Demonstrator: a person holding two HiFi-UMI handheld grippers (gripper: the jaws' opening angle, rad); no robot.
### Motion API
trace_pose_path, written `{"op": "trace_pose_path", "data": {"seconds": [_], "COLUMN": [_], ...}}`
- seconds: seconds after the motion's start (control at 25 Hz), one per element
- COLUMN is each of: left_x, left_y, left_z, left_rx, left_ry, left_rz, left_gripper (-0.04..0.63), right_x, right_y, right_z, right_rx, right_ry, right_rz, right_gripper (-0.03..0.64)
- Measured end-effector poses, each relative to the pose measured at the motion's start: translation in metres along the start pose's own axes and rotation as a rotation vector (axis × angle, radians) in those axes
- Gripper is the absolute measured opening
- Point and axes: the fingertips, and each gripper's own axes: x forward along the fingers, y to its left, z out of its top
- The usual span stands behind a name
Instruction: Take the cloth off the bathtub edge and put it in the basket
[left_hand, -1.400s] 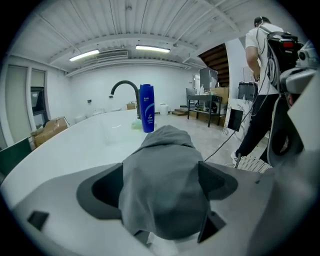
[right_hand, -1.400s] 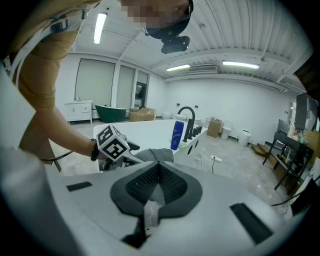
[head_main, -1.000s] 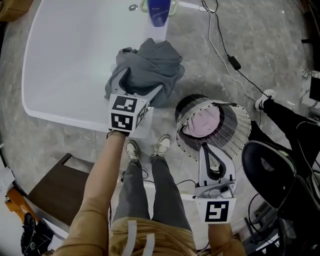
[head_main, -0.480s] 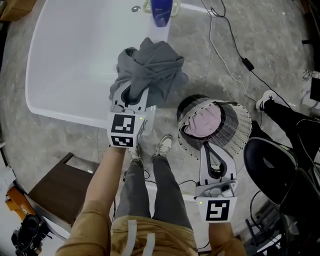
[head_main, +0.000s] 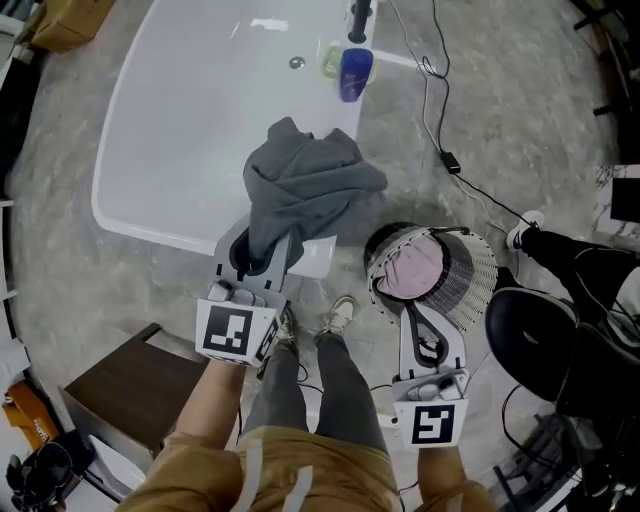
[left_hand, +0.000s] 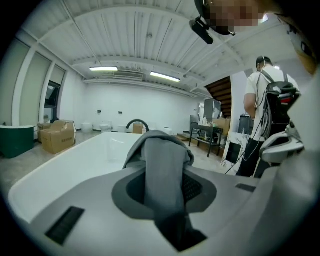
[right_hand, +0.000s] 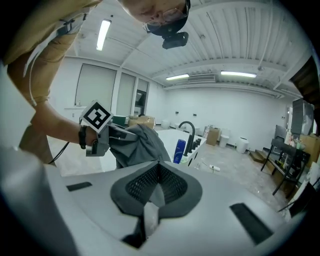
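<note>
A grey cloth (head_main: 310, 185) hangs bunched over the near rim of the white bathtub (head_main: 150, 215). My left gripper (head_main: 262, 250) is shut on its lower fold; its jaws have just been closing with the cloth between them. In the left gripper view the cloth (left_hand: 162, 170) fills the gap between the pads and drapes over them. The round wire basket (head_main: 478, 268) stands on the floor to the right, with a pink cloth (head_main: 410, 265) inside. My right gripper (head_main: 418, 318) is shut and holds nothing at the basket's near side. The right gripper view shows the left gripper (right_hand: 107, 132) holding the cloth (right_hand: 140, 142).
A blue bottle (head_main: 354, 72) and a black faucet (head_main: 360, 15) sit on the tub's far edge. A black cable (head_main: 440, 140) runs over the marble floor. A black chair (head_main: 530, 340) stands right of the basket, a brown step (head_main: 130, 385) at the lower left. The person's shoes (head_main: 340, 312) are by the tub.
The left gripper's jaws closed on the grey cloth and lifted it, so the cloth now hangs higher over the tub rim. The right gripper rose a little beside the basket.
</note>
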Motion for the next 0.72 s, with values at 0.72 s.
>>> {"op": "trace_pose_path", "data": {"seconds": [0.72], "left_x": [-0.259], "left_y": [-0.024], "left_z": [0.221], "left_rx": [0.086], "left_ry": [-0.222], "left_rz": [-0.055], "left_gripper": [0.1], "right_x": [-0.114], "right_y": [0.118], "right_z": [0.229], "right_rx": [-0.138], "right_ry": [-0.219], "right_rz": [0.055], "right_gripper": [0.006]}}
